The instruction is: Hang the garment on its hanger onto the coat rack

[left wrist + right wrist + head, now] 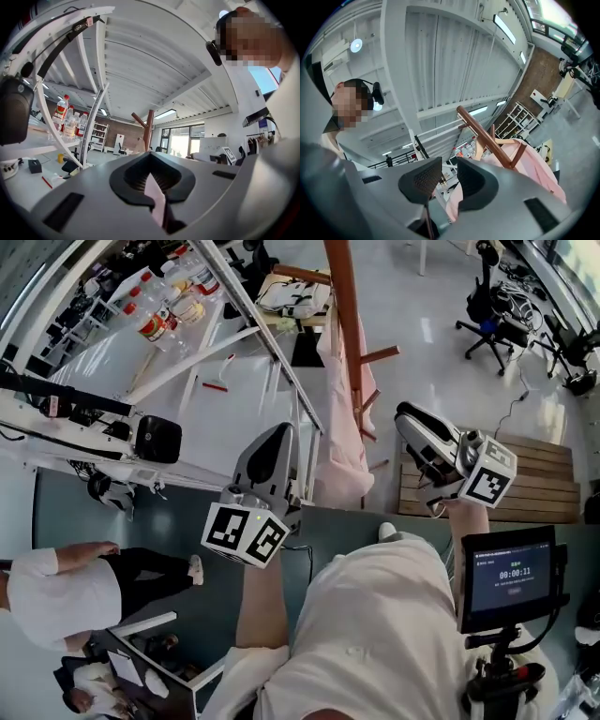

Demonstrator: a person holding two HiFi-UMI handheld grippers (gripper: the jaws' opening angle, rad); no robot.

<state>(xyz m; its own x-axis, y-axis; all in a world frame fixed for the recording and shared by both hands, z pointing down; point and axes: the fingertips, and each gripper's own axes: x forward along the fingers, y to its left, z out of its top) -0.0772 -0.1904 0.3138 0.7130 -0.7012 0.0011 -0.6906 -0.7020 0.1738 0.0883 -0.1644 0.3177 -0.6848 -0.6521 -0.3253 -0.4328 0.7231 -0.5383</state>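
Observation:
The brown wooden coat rack stands ahead of me, and the pink garment hangs from it. In the right gripper view the garment sits on a pale wooden hanger against the rack's pole. My left gripper is just left of the garment's hem and apart from it, pointing upward. Its jaws are shut, with a pale pink sliver in the slit that I cannot identify. My right gripper is raised to the garment's right. Its jaws stand open and hold nothing.
A white metal frame with bottles on its shelf runs along the left, close to the left gripper. A black speaker hangs on it. A wooden pallet lies at right, near a screen on a stand. A person is at far left.

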